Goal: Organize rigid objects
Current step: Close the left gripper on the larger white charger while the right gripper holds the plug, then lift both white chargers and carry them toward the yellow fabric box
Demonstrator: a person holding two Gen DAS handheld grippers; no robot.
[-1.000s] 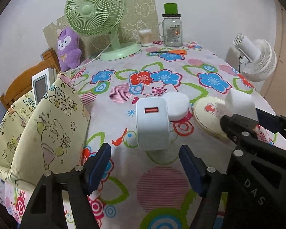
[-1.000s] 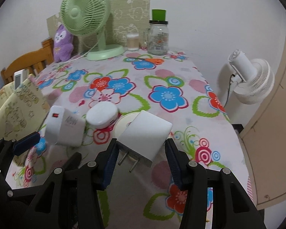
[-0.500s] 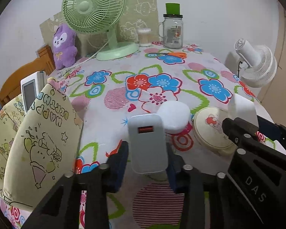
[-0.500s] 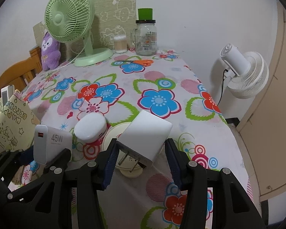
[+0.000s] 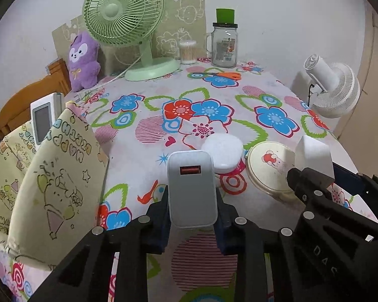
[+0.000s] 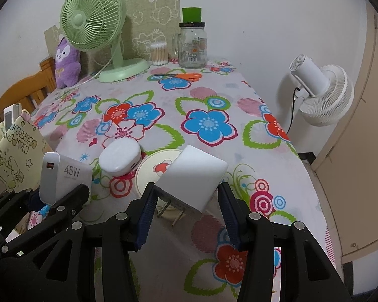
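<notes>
1. Both jaws are clamped: the left gripper (image 5: 192, 214) pinches a grey charger (image 5: 192, 188) by its sides, USB port facing up and away.
2. The right gripper (image 6: 185, 207) grips a white charger (image 6: 194, 180), tilted, with its two prongs pointing down toward 7 o'clock in the right wrist view.
3. Seen from the right wrist, the grey charger (image 6: 63, 178) marked 45W sits at 9 o'clock of the white one, well apart.
4. A white case (image 6: 120, 158) lies on the floral tablecloth (image 6: 214, 95) between the two chargers, toward 12 o'clock.
5. A round lid (image 6: 151, 173) lies beside the case, partly hidden behind the white charger.
6. At 12 o'clock, far across the table, stand a green fan (image 6: 93, 17), a jar (image 6: 192, 47) and orange scissors (image 6: 181, 76).
7. A patterned bag (image 5: 50, 188) stands at 9 o'clock of the left gripper.
</notes>
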